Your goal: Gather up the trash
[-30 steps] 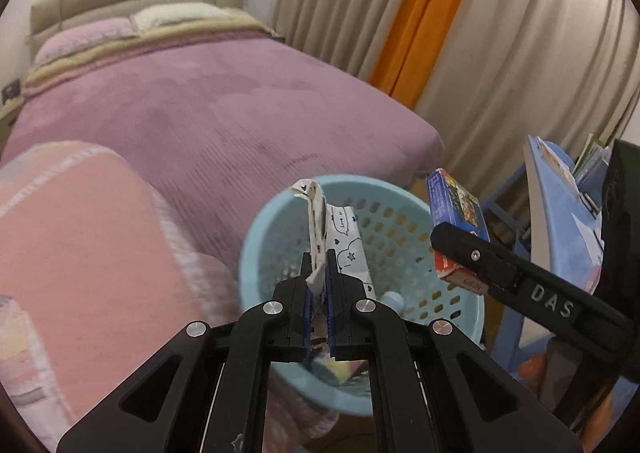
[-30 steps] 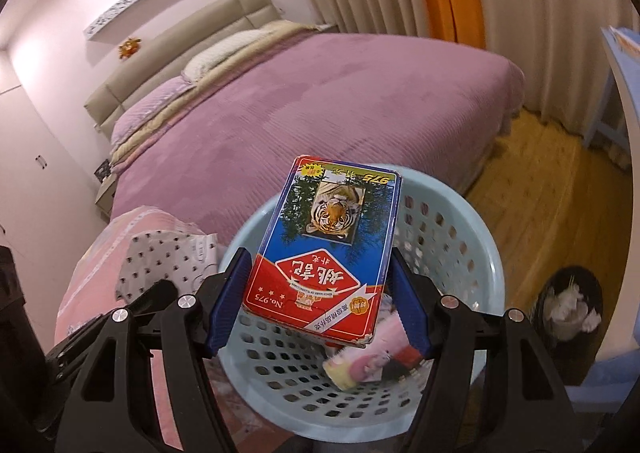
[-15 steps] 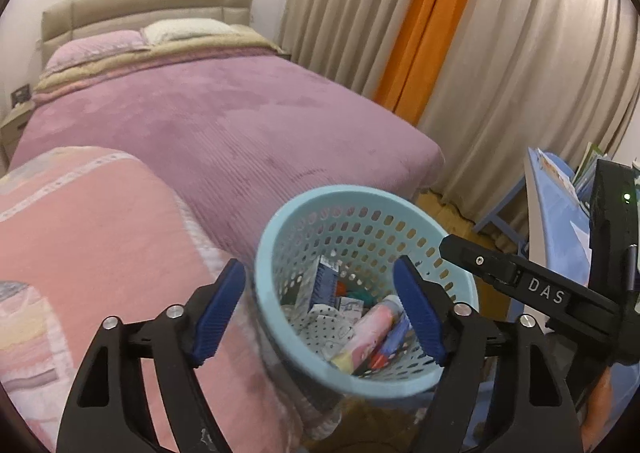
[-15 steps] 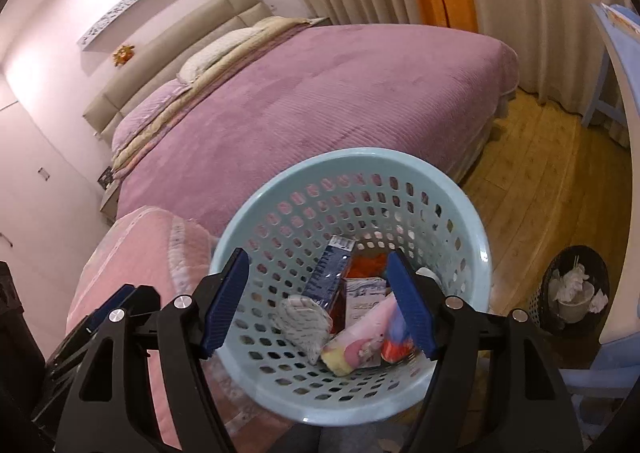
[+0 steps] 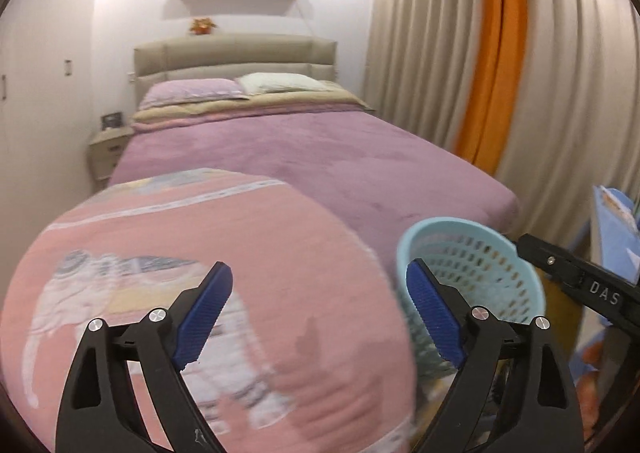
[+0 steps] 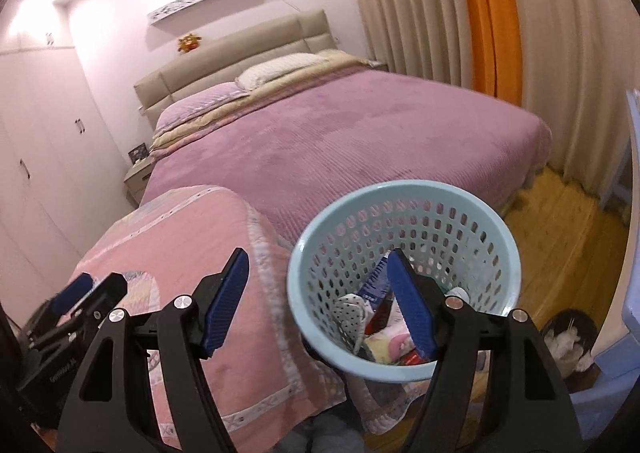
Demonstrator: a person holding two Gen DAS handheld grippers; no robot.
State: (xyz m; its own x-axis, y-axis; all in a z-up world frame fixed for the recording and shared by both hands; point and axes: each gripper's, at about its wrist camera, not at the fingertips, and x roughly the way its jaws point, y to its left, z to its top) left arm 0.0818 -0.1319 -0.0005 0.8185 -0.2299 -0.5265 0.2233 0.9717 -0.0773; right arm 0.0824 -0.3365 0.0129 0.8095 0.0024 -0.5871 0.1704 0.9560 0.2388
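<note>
Purple bed, pink quilt, blue basket beside.

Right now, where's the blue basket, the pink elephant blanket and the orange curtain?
blue basket (image 6: pixel 404 189), right wrist view, far rim.
pink elephant blanket (image 5: pixel 224 237), left wrist view, plain pink top.
orange curtain (image 5: pixel 496 53), left wrist view, middle fold.

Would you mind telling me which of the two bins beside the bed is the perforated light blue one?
The light blue basket nearest the right gripper; the dark bin sits on the floor further right.
</note>
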